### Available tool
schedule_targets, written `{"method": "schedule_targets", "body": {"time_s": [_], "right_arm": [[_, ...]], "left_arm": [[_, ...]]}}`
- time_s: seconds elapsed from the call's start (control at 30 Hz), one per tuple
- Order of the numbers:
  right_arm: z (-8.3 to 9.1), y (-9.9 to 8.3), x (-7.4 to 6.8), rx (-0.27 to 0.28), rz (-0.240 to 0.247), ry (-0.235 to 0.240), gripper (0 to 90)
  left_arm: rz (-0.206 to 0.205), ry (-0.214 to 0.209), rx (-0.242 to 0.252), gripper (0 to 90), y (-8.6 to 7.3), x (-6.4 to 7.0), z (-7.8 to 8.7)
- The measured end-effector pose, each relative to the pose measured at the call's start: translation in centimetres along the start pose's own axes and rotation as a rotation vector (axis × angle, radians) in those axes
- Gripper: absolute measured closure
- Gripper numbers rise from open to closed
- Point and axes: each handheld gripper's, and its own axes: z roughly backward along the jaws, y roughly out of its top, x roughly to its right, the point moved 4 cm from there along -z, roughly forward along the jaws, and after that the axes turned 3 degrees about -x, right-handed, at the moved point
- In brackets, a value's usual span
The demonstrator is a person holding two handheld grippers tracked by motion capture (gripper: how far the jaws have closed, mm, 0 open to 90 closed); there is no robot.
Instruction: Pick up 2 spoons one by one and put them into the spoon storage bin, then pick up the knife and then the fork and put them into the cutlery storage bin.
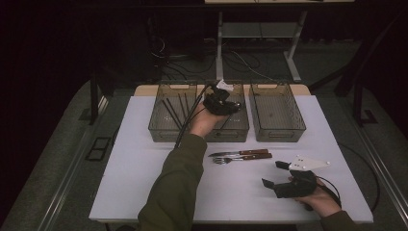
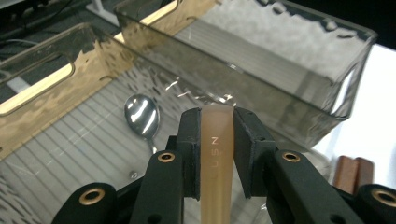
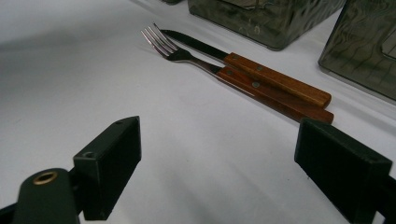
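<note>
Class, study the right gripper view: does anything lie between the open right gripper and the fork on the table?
Nothing visible does. The right gripper is open, and bare white table runs from its jaws to the fork. The knife lies touching the fork's far side, not in the path.

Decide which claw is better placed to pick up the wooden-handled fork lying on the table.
Right. The right claw is open and empty, facing the wooden-handled steel fork; the left claw holds a tan spoon handle over the middle bin.
</note>
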Motion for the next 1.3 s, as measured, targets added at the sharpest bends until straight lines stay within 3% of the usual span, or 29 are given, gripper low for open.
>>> {"method": "schedule_targets", "body": {"time_s": [0.17,0.27,0.4,0.57,0.77,0.97,1.1,1.3], "right_arm": [[0.0,0.0,-0.1,0.0,-0.003,0.004,14.3],[0.1,-0.1,-0.1,0.0,0.001,0.008,14.3],[0.2,-0.1,0.0,0.008,-0.001,0.009,14.3],[0.2,-0.1,0.1,0.004,0.0,0.007,14.3],[0.0,0.0,0.2,0.0,-0.002,0.007,14.3],[0.0,0.0,0.4,0.0,-0.01,0.002,14.3],[0.0,0.0,0.5,-0.003,-0.009,0.001,14.3],[-0.1,0.0,0.4,-0.005,-0.013,0.002,14.3]], "left_arm": [[0.046,0.034,-0.018,71.7,-0.4,-0.7,-0.6],[0.071,0.026,0.0,63.4,-0.5,-0.9,-0.6],[0.075,0.022,0.007,57.3,-0.5,-0.7,0.0],[0.055,0.015,0.018,50.4,-0.7,-0.1,1.4],[0.07,-0.015,0.065,45.4,-1.8,1.1,3.5],[0.037,-0.022,0.04,41.3,-3.3,2.1,5.5],[0.04,-0.029,0.053,38.6,-4.4,2.8,6.8],[0.011,-0.039,0.036,35.0,-6.9,3.8,8.3]]}}
